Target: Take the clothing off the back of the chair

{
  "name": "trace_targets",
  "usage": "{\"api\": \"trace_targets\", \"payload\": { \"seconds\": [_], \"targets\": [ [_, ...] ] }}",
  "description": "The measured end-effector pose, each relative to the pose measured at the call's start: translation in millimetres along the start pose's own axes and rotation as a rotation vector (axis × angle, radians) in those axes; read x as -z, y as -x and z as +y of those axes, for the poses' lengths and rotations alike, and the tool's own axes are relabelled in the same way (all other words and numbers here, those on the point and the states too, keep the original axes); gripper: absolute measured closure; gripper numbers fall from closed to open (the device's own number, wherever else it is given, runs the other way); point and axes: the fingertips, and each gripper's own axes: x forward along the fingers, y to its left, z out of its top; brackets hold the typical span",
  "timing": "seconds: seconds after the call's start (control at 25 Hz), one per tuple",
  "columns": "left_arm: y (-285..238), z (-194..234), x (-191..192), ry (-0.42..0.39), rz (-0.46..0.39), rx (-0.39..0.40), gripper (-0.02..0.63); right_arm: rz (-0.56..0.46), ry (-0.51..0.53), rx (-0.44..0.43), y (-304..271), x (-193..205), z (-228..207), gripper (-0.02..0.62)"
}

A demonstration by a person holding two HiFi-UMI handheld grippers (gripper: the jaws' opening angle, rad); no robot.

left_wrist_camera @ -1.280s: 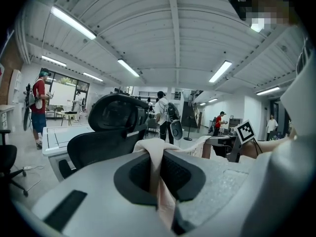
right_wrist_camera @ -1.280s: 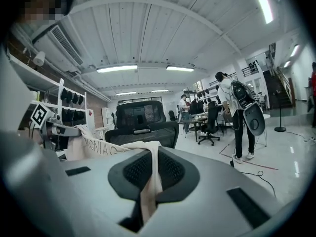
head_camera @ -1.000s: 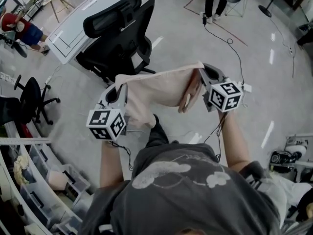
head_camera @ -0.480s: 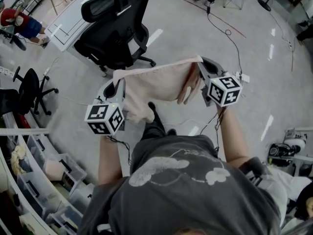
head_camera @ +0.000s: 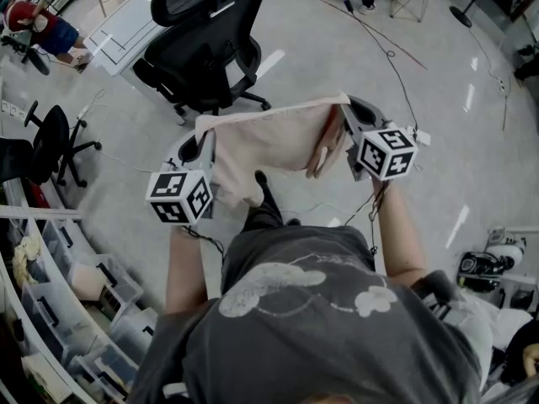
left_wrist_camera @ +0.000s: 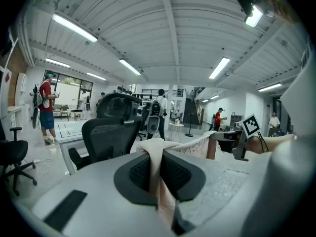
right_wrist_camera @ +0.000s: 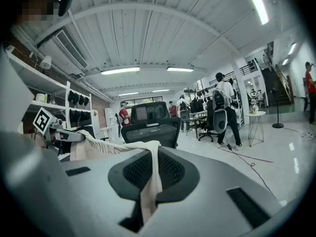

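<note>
The pale grey workshop floor [head_camera: 438, 99] spreads below me, with the black office chair [head_camera: 210, 49] at eleven o'clock, well apart from my tongs. The beige garment [head_camera: 269, 146] is clear of the chair, stretched in the air between my two grippers. My left gripper [head_camera: 200, 146], at nine o'clock of the cloth, pinches one top corner tight. My right gripper [head_camera: 352, 120], at three o'clock, is clamped on the other corner, and the rest sags toward six.
</note>
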Motion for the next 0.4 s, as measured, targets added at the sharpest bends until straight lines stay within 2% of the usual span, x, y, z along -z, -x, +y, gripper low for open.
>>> {"api": "trace_targets", "payload": {
  "seconds": [0.4],
  "targets": [
    [3.0, 5.1, 3.0, 0.006, -0.007, -0.021, 0.6, -0.01, 0.022, -0.011, 1.4, -6.4, 7.2, 0.598]
  ]
}}
